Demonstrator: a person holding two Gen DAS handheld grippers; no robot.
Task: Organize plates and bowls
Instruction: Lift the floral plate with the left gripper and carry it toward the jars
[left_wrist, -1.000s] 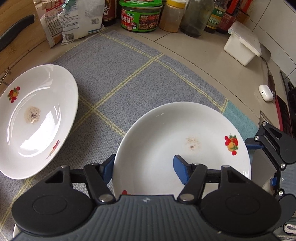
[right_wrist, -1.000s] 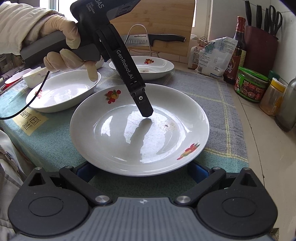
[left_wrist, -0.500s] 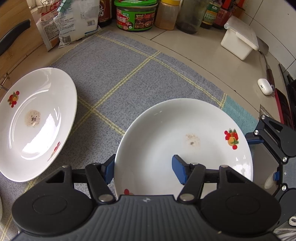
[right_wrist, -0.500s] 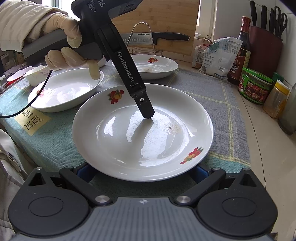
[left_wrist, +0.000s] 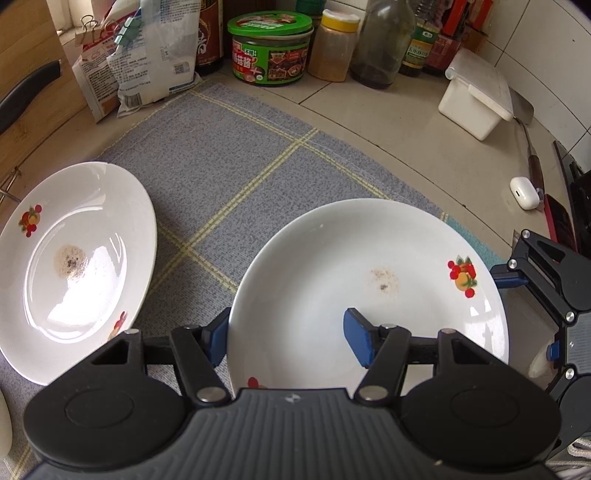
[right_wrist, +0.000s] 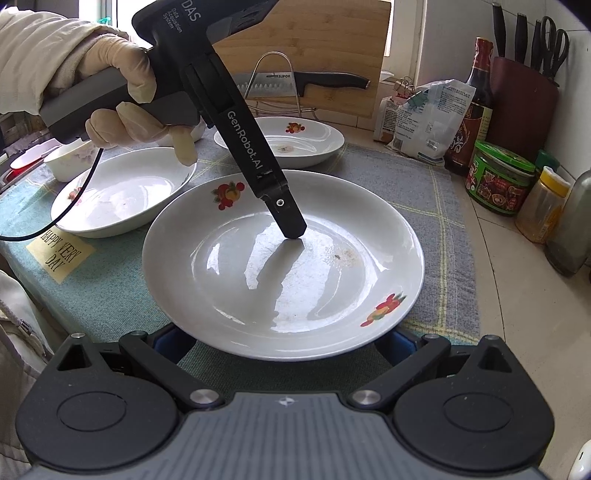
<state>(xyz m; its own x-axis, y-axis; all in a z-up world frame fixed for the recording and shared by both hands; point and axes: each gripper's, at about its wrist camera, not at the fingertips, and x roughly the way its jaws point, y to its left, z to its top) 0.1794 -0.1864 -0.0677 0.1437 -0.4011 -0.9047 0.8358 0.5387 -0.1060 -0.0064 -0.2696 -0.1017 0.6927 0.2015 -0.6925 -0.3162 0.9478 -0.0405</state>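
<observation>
A white plate (left_wrist: 369, 266) with fruit prints and a brown stain sits over the grey cloth. My left gripper (left_wrist: 288, 339) is shut on its near rim, with one blue pad outside the rim and the other inside the dish. In the right wrist view, that inner finger (right_wrist: 288, 218) presses on the plate (right_wrist: 295, 288). My right gripper (right_wrist: 284, 343) stands open, its blue pads showing under the plate's near edge on both sides. A second stained plate (left_wrist: 74, 266) lies to the left. A deeper plate (right_wrist: 122, 192) and a small bowl (right_wrist: 70, 162) sit beyond.
Jars, bottles and bags (left_wrist: 269, 48) line the back of the counter. A white box (left_wrist: 476, 99) and an earbud case (left_wrist: 524, 192) lie at the right. A cutting board, a knife on its rack (right_wrist: 295, 79) and a knife block (right_wrist: 524, 96) stand behind. A gloved hand (right_wrist: 122, 92) holds the left gripper.
The left wrist view has swung so the jars come further into sight; the plate stays between the left jaws. In the right wrist view the plate has shifted slightly right.
</observation>
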